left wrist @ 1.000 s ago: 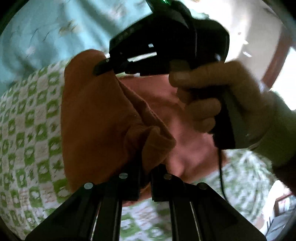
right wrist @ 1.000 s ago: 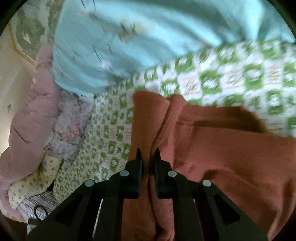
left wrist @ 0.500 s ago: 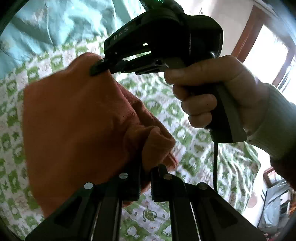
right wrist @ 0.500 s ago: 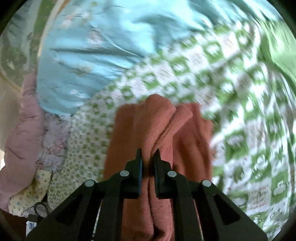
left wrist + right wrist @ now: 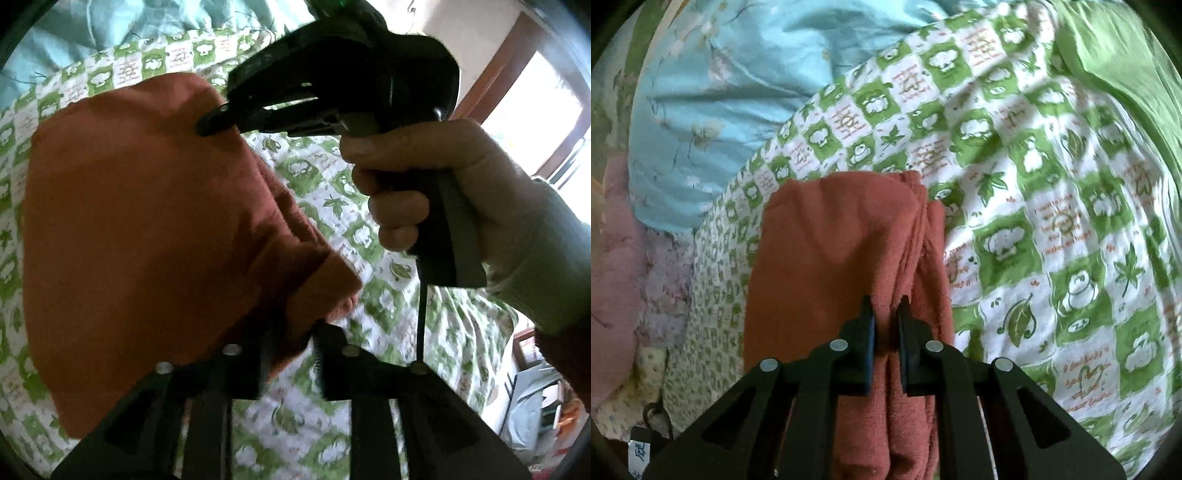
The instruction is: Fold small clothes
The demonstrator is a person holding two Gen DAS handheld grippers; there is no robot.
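A rust-red garment [image 5: 147, 229] hangs folded between both grippers above the green-and-white checked bedspread [image 5: 325, 184]. My left gripper [image 5: 291, 332] is shut on a bunched corner of the garment at the bottom of its view. My right gripper [image 5: 886, 306] is shut on a fold of the same garment [image 5: 842, 240], which hangs below it in layers. In the left wrist view the right gripper [image 5: 212, 123] shows from the side, held by a hand [image 5: 424, 184], its tips pinching the cloth's top edge.
A light blue floral quilt [image 5: 731, 81] lies at the far side of the bed. Pink and lilac bedding [image 5: 624, 236] is piled at the left. A green cloth [image 5: 1115, 62] lies at the upper right. A window with a brown frame [image 5: 517, 74] is behind the hand.
Both grippers have lifted the garment off the bedspread and brought it together, so it now hangs narrower and folded. The views have swung toward the open bedspread.
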